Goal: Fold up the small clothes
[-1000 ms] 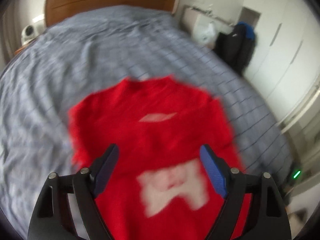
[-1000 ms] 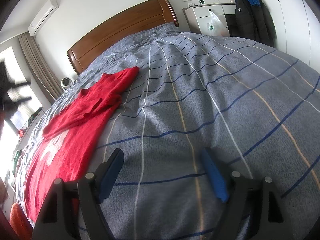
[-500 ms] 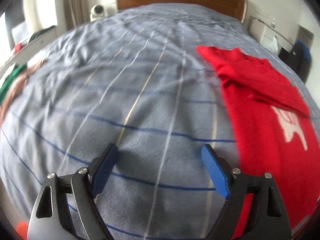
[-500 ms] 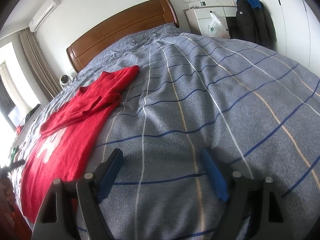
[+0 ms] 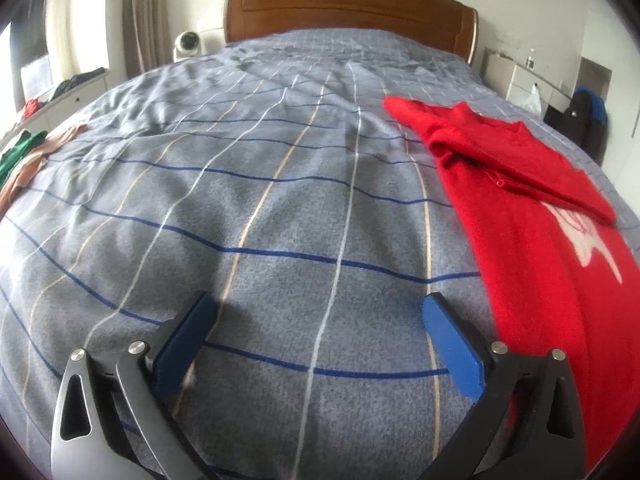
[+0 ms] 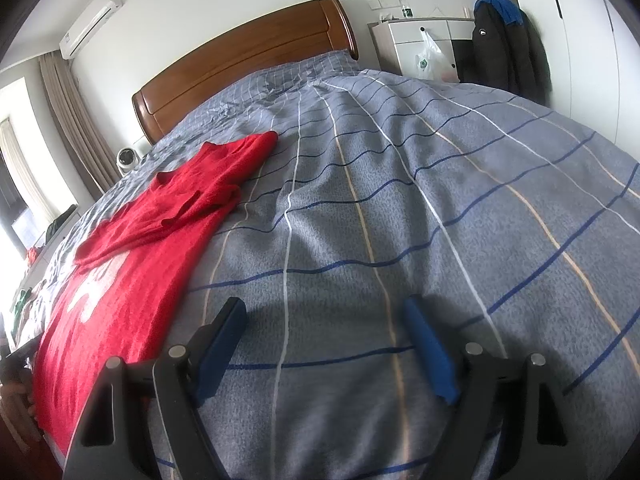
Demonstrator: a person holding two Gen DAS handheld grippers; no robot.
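**Red sweater lies on bed, both claws empty over bare cover**

The red sweater (image 5: 532,216) lies flat on the bed (image 5: 280,200), lengthwise toward the wooden headboard (image 5: 348,8). One sleeve is folded across the sweater's chest, partly covering a white motif. The hem end reaches the near edge of the bed.

Left claw (image 5: 320,336): its jaws are opening and stand wide, with nothing between them but the grey checked cover. It hangs over bare cover just beside the sweater's edge, on the side away from the dresser. The blue pads (image 5: 452,348) do not touch the sweater.

Right claw (image 6: 324,348): held wide, nothing gripped. It is over bare cover just beside the sweater's opposite long edge; whether its near finger rests on the red cloth cannot be told.

Other items noted relative to the sweater: a small heap of green and tan clothes (image 5: 24,160) lies well apart from it at the far side edge of the bed. A white dresser (image 6: 416,44) with a plastic bag and a dark jacket (image 6: 508,44) stand beyond it, past the bed's other side
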